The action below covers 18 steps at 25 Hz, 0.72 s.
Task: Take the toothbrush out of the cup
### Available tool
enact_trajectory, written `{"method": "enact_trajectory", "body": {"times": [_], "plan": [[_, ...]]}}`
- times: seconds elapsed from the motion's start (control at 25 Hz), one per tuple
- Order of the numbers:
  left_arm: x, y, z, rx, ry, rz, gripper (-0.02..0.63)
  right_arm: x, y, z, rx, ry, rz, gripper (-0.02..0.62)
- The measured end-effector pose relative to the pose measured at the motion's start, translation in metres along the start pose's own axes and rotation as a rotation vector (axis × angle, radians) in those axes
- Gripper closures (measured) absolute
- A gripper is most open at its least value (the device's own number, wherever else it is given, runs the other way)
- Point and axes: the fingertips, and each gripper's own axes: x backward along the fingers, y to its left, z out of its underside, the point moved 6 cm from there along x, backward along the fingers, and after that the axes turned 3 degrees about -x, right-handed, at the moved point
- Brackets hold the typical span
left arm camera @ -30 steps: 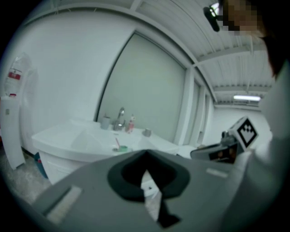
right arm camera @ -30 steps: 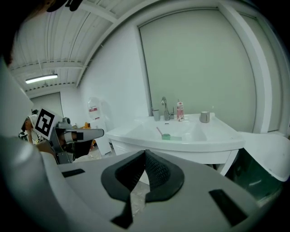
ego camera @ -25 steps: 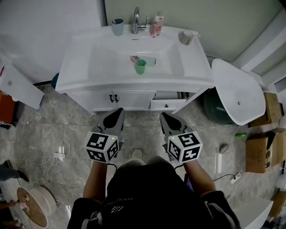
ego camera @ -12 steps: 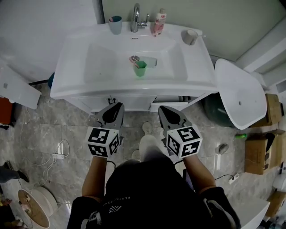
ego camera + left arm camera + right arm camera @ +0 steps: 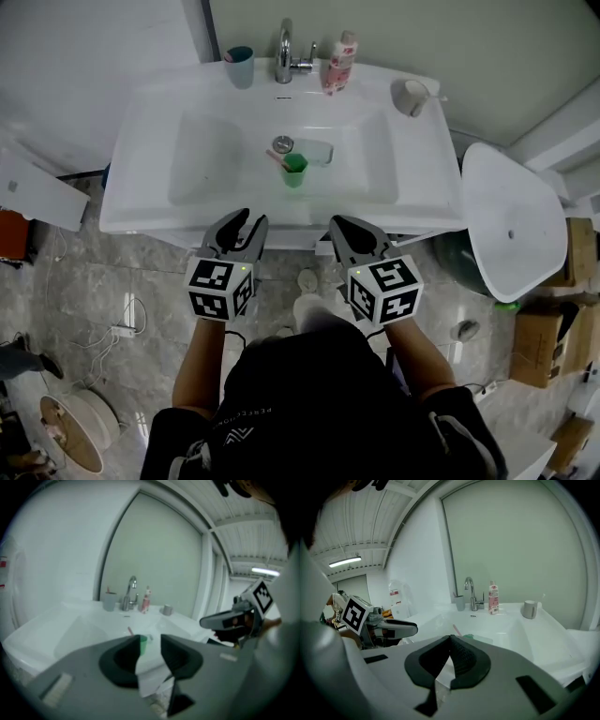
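Note:
A green cup [image 5: 294,172] stands in the white sink basin [image 5: 216,150], and a pink toothbrush [image 5: 276,157] leans out of it to the left. Both grippers hover side by side over the sink's front edge, short of the cup. My left gripper [image 5: 246,225] has its jaws opening, with nothing between them; in its own view the left gripper [image 5: 150,641] frames the cup [image 5: 143,644] and toothbrush [image 5: 130,630] far ahead. My right gripper [image 5: 342,228] is shut and empty; in the right gripper view its tips [image 5: 451,637] point at the cup [image 5: 468,636] and toothbrush [image 5: 456,630].
A chrome faucet [image 5: 286,45], a blue-grey cup [image 5: 240,66], a pink bottle [image 5: 340,63] and a grey mug [image 5: 411,97] line the sink's back rim. A clear dish [image 5: 319,152] lies beside the drain. A white rounded fixture [image 5: 514,220] stands right; cardboard boxes [image 5: 539,333] lie further right.
The person has stepped toward the sink, bringing both grippers from over the floor to the sink's front edge. The left jaws have parted; the right stayed shut.

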Motion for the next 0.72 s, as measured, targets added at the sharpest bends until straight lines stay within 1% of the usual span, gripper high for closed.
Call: {"method": "enact_trajectory", "body": {"times": [0.4, 0.72], "plan": [[-0.075, 0.026, -0.020, 0.013, 0.067, -0.055, 0.459, -0.054, -0.059, -0.033, 0.005, 0.035, -0.052, 0.597], [-0.119, 0.048, -0.023, 0.021, 0.133, -0.099, 0.449, -0.090, -0.088, -0.041, -0.008, 0.075, -0.098, 0.597]]}}
